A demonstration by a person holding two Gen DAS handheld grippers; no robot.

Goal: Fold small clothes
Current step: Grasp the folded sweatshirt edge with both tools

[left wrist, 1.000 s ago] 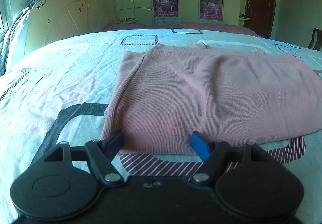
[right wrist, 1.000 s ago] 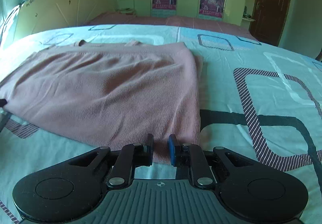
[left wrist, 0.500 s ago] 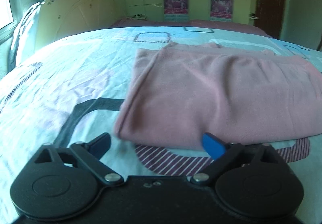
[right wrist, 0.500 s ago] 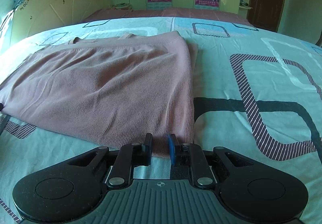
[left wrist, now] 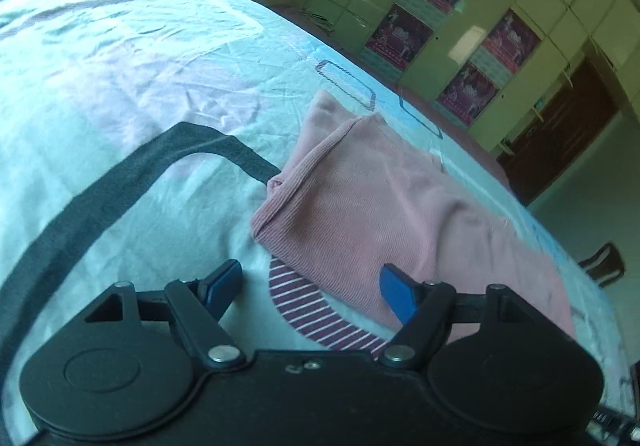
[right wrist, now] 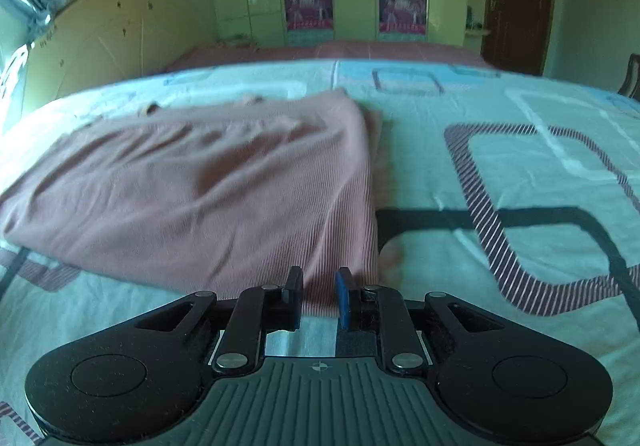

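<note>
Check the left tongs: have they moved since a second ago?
Yes. The left tongs rolled and swung left: the pink garment now sits right of centre, wardrobe tilted.

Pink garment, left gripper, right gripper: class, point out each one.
pink garment (right wrist: 224, 197), right wrist view, middle of cloth.
left gripper (left wrist: 310, 288), left wrist view, between fingertips.
right gripper (right wrist: 319, 292), right wrist view, between fingertips.

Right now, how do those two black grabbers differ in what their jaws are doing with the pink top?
The left gripper has its jaws spread wide; the right gripper has its jaws close together. The left gripper hangs tilted by the pink top's near left corner, holding nothing; the right gripper sits level, its jaws on either side of the top's near edge by the right corner, whether gripping it I cannot tell. Both point across the patterned bedsheet.
</note>
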